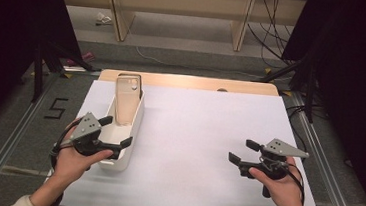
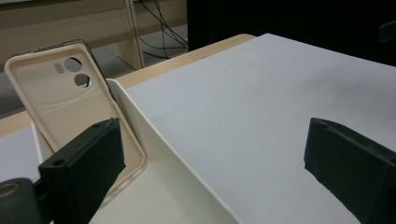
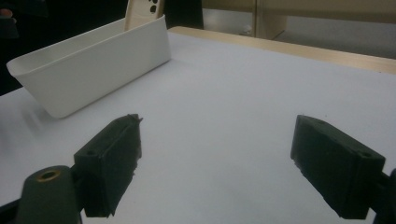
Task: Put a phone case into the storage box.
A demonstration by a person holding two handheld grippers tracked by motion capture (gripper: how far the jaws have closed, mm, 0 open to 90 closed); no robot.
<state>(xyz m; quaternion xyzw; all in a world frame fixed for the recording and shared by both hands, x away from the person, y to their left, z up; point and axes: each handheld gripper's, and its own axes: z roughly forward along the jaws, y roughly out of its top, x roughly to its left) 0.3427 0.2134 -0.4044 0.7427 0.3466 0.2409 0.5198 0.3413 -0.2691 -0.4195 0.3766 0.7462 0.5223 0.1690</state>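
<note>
While my left gripper point(image 1: 116, 132), jaws apart, straddles the long white plastic bin's point(image 1: 133, 129) near wall w/ the beige phone case point(image 1: 126, 99) leaning inside for easy grabbing, right gripper point(image 1: 246, 152) idles open nr the table's point(image 1: 208, 135) right edge.

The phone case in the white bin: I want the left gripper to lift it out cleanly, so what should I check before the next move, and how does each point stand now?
1. Left gripper open: ok, its fingers stand wide apart.
2. Left gripper lined up on the phone case: not ok, one finger is inside the white bin and the other outside, so they straddle the bin's wall.
3. Case reachable: ok, it leans upright against the bin's far end, its top above the rim.
4. Right gripper out of the way: ok, open over the bare white tabletop, apart from the bin.
5. Anything else in the bin: cannot tell, its floor is partly hidden.
</note>
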